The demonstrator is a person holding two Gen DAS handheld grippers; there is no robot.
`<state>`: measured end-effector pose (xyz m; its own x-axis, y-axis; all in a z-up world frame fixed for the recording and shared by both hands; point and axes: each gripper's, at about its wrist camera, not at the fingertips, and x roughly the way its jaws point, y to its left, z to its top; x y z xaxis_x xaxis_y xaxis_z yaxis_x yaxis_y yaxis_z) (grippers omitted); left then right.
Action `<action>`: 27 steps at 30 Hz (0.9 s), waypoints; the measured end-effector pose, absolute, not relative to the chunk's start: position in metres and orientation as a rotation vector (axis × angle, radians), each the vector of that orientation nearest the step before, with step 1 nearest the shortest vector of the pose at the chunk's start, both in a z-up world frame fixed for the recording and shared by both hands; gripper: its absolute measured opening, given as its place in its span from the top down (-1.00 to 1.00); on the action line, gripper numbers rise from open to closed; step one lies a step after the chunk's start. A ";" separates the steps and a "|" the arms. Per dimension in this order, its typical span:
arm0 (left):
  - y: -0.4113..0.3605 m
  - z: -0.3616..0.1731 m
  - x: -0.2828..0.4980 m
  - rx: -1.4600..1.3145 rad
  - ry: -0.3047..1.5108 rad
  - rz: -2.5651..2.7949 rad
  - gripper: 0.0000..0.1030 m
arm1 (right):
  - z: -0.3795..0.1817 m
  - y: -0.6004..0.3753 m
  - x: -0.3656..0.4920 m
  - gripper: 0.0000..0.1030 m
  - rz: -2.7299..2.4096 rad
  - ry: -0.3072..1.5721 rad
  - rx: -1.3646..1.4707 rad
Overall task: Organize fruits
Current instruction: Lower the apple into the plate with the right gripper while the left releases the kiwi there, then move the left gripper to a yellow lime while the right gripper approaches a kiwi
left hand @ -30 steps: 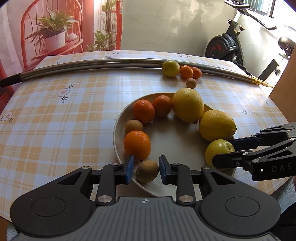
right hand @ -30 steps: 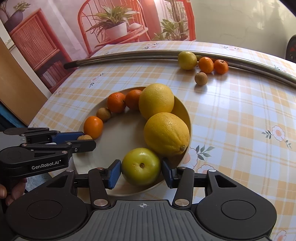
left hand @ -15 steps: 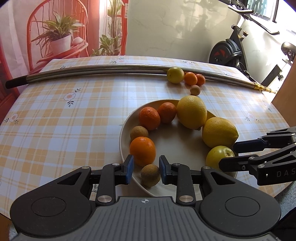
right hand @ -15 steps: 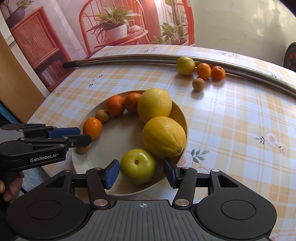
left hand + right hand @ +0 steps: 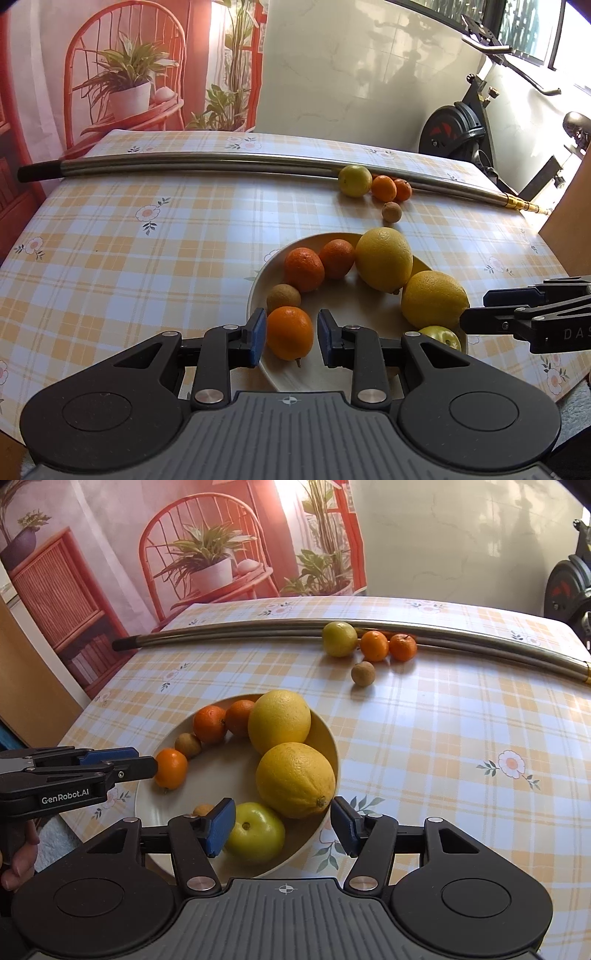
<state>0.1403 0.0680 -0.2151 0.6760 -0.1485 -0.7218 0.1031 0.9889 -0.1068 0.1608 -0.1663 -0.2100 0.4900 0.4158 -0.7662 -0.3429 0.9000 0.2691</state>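
The right claw (image 5: pixel 282 829) has just been opening; its jaws stand apart, and the green apple (image 5: pixel 255 832) lies free between them on the plate (image 5: pixel 325 734). The left claw (image 5: pixel 290 338) is together, empty. Four fruits (image 5: pixel 373 646) wait far ahead on the desk (image 5: pixel 461 738).

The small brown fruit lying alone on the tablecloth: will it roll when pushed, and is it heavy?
Probably it rolls: the small brown fruit looks round and nothing touches it on the flat tablecloth. It is likely light, being clearly smaller than the yellow fruit nearby. Its dull skin seems not slippery.
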 end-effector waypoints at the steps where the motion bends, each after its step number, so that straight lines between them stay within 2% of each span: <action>1: 0.069 -0.214 0.142 -0.061 0.813 -0.139 0.39 | -0.209 -0.169 0.162 -0.05 0.455 0.947 0.089; 16: 0.069 -0.180 0.171 -0.071 0.731 -0.138 0.39 | -0.196 -0.212 0.185 -0.04 0.332 0.870 0.125; 27: 0.035 -0.152 0.211 -0.049 0.685 -0.216 0.39 | -0.173 -0.234 0.214 -0.04 0.291 0.778 0.106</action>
